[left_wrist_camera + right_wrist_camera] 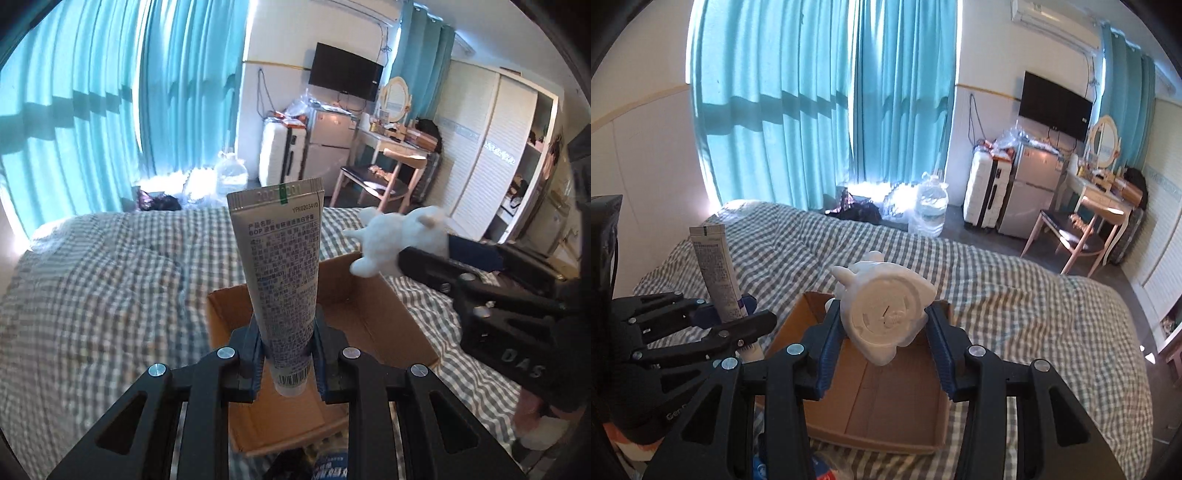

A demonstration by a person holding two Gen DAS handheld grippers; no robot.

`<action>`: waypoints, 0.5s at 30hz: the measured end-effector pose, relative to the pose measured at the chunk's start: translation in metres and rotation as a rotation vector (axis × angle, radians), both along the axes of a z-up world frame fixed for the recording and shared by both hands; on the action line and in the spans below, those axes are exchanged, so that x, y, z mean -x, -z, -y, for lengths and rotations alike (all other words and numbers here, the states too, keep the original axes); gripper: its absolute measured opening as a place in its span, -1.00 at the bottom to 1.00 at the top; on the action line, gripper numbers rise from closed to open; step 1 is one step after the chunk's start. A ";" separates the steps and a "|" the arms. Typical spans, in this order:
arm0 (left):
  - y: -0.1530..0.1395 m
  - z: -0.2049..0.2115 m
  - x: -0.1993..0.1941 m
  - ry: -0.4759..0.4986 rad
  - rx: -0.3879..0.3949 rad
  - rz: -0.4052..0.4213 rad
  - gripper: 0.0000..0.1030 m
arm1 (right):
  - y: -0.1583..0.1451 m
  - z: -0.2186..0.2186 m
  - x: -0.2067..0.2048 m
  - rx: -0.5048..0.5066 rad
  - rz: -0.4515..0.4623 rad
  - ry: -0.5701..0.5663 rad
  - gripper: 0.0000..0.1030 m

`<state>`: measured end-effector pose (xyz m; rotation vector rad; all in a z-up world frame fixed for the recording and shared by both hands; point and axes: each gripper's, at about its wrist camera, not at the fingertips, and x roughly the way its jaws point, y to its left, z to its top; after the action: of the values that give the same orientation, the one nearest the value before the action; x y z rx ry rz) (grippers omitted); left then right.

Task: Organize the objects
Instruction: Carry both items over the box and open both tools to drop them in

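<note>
My left jaws (287, 354) pinch a tube (282, 280) standing up over the box (373, 314) on the bed (103, 280); my right jaws (884, 332) squeeze a white toy (882, 310) above it; its face is hidden.

We see daylight glowing through the teal curtains (820, 110), with glare on the floor beneath them. Fisheye bending curves both views' dark edges, and the checked bed (110, 277) looks softly blurred.
</note>
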<state>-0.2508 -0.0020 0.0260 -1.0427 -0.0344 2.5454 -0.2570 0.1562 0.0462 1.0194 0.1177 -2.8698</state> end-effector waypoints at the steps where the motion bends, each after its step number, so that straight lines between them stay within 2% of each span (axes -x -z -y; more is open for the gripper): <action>1: 0.006 -0.001 0.006 0.004 -0.004 0.011 -0.58 | 0.010 -0.001 0.010 0.006 0.015 0.004 -0.14; 8: 0.047 -0.024 0.044 0.043 0.052 0.075 -0.57 | 0.065 -0.015 0.053 0.026 0.105 0.013 -0.14; 15: 0.087 -0.034 0.058 0.046 0.085 0.147 -0.57 | 0.098 -0.023 0.065 -0.007 0.147 0.000 -0.14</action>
<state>-0.3087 0.0316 -0.0607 -1.2474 0.0572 2.4427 -0.3218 0.1795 -0.0522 1.2273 0.1161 -2.7842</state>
